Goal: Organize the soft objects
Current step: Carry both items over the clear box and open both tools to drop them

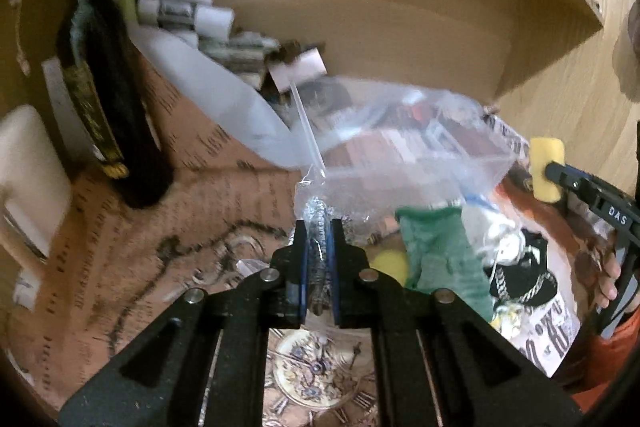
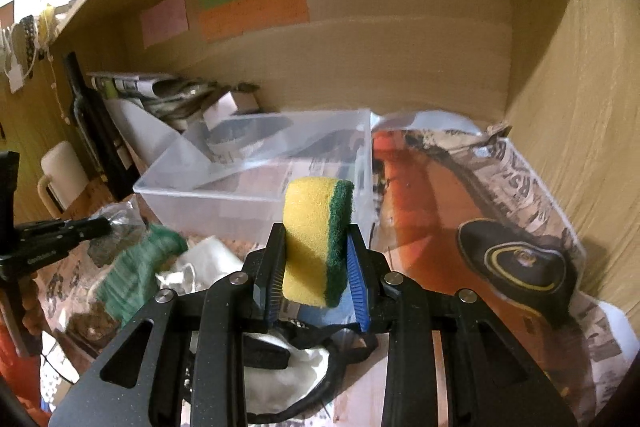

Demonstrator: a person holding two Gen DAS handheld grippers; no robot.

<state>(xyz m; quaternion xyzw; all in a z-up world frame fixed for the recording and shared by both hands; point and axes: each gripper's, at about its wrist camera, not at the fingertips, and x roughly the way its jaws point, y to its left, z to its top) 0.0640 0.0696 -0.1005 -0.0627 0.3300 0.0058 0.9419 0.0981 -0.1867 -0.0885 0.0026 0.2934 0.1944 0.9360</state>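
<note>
Looks like a home storage nook: wooden shelf [image 2: 400,67] with sticky notes [image 2: 252,11], dark wine bottle [image 1: 104,99], newspaper lining [image 2: 516,179], household clutter.

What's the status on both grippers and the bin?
Left gripper shut on scrunched wrapper. Right gripper shut on sponge. Clear bin ahead, path unobstructed.

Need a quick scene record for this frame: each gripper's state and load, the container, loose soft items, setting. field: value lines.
left gripper: shut on steel scourer in clear wrap
right gripper: shut on sponge, yellow with green scrub side
container: clear plastic bin, beyond the sponge, contents unclear
loose items: green cloth, black cap
setting: wooden shelf, newspaper lining, dark bottle
</note>
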